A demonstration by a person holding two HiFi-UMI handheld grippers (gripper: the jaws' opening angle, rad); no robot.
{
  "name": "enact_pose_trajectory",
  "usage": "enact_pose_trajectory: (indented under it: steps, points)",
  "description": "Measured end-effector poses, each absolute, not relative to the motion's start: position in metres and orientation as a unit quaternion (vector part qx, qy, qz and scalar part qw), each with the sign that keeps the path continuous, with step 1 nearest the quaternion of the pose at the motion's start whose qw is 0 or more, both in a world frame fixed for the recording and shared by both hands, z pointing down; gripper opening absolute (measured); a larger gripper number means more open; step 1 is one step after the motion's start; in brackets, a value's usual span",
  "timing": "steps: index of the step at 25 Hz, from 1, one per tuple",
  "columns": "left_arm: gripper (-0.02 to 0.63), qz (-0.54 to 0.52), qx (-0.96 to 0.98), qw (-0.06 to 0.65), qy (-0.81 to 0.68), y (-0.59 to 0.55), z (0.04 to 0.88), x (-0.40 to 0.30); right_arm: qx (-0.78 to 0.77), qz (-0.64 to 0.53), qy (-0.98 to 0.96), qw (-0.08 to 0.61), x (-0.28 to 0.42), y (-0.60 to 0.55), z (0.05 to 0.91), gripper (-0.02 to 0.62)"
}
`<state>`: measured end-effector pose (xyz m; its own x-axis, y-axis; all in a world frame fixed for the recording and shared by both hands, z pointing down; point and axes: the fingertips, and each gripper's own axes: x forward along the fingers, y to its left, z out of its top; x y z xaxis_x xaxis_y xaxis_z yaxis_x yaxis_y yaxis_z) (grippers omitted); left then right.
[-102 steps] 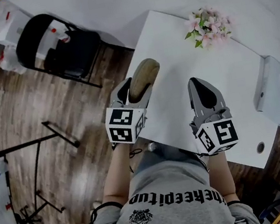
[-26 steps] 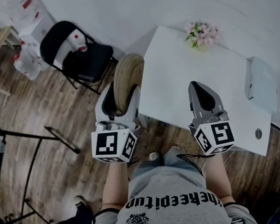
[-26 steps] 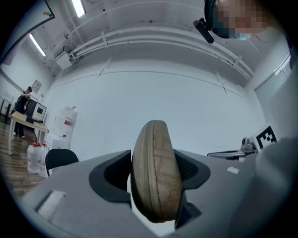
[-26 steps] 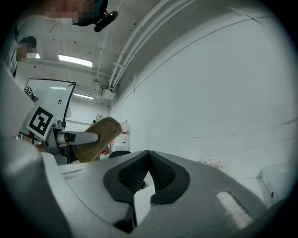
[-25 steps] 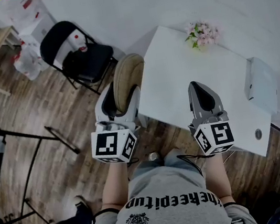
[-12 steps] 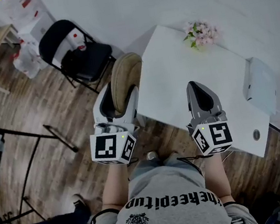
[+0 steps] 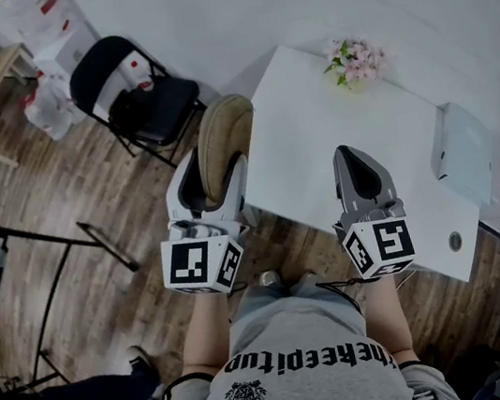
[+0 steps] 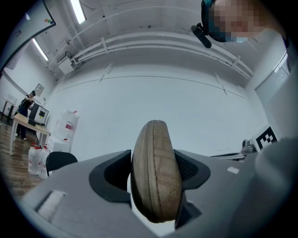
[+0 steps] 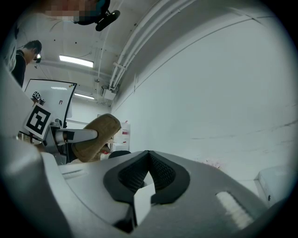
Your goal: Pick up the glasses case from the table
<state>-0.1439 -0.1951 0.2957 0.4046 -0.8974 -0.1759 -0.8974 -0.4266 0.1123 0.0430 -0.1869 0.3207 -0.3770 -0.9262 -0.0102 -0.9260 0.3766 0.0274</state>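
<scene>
Glasses case (image 8: 156,176) clamped edgewise in left gripper (image 7: 216,176), apparently clear of table (image 7: 332,123), right gripper (image 9: 148,160) closed, empty

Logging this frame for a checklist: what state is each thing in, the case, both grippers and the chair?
glasses case: zipped shut, clear of the table, on edge between the left jaws.
left gripper: shut on the glasses case.
right gripper: shut, empty.
chair: unfolded, upright on the floor.

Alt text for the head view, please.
The left hand-held gripper grips a tan glasses case, held clear of the white table. The right hand-held gripper is shut and empty. Pink flowers and a white box sit on the table.
</scene>
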Motion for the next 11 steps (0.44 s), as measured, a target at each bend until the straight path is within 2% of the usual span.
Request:
enact_pose_trajectory:
  steps: [11]
  points:
    - [0.287, 0.105, -0.839, 0.0, 0.534, -0.1894, 0.2943, -0.1372, 0.557, -0.016, -0.83, 0.003, 0.0472, -0.1815, 0.3187, 0.002]
